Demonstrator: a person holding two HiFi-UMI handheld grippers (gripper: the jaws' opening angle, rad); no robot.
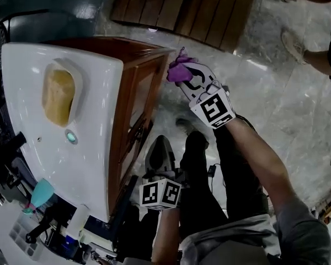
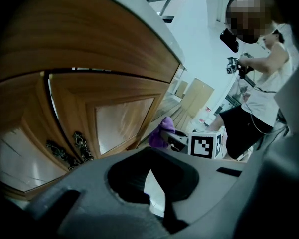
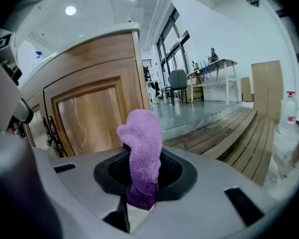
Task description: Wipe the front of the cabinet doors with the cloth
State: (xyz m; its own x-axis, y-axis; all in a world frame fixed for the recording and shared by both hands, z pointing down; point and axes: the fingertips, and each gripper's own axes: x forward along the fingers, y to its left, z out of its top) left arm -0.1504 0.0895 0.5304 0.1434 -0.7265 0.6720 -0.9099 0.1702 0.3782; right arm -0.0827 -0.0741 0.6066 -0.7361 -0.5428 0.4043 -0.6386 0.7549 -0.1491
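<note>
A wooden cabinet with two panelled doors (image 1: 135, 115) stands under a white sink top. My right gripper (image 1: 183, 76) is shut on a purple cloth (image 1: 179, 69), held just off the far door's outer corner, close to it or touching. In the right gripper view the cloth (image 3: 141, 143) sticks up from the shut jaws (image 3: 142, 183), with the door panel (image 3: 89, 116) to the left. My left gripper (image 1: 157, 150) hangs low in front of the doors, shut and holding nothing (image 2: 154, 193). It faces the doors (image 2: 122, 121) and their dark ornate handles (image 2: 65, 151).
The white sink top (image 1: 94, 148) overhangs the doors; bottles and a teal cup (image 1: 41, 193) crowd its near left. Wooden decking (image 1: 182, 4) lies beyond the cabinet on a marble floor (image 1: 287, 104). Another person (image 2: 259, 83) stands at the right; their feet (image 1: 295, 43) show.
</note>
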